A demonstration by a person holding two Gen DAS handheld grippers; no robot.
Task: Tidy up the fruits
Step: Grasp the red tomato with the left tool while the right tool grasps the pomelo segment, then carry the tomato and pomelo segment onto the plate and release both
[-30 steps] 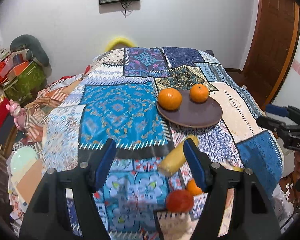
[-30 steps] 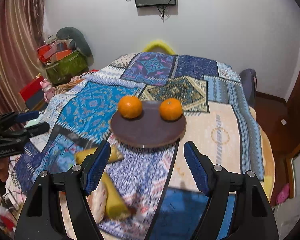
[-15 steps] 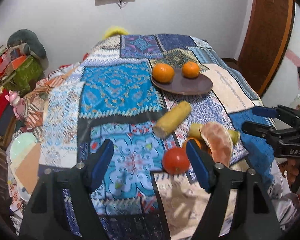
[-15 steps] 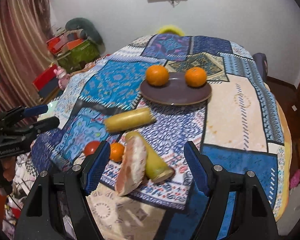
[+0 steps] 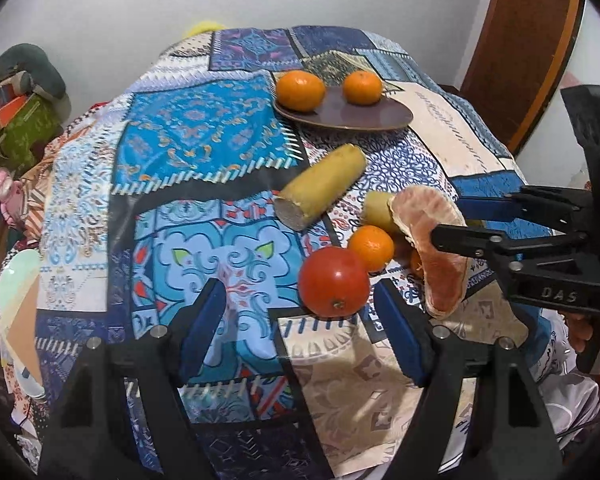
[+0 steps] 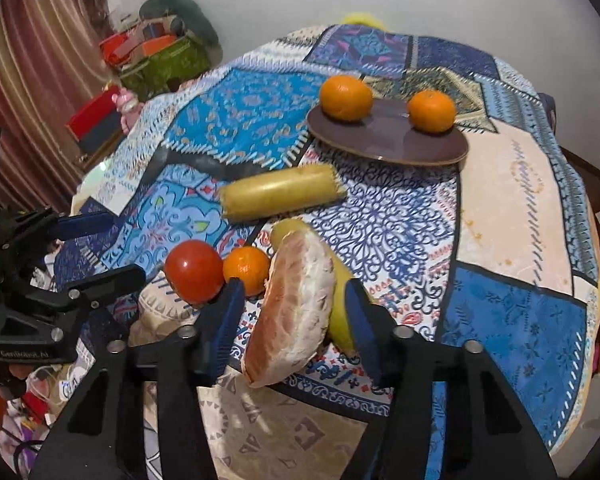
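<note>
Between the right gripper [image 6: 294,318] fingers, seemingly untouched, pomelo wedge [image 6: 290,312].

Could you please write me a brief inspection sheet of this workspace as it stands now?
Surface: patchwork cloth covering the table.
Job's things: two oranges on brown plate; loose: tomato, small orange, pomelo segment, two yellow cut pieces.
Clutter: nothing seen.
Grippers: left tongs open, short of tomato; right tongs open astride pomelo segment.
Cables: dangling under wall screen.
Surroundings: green bag, curtain, wooden door.
</note>
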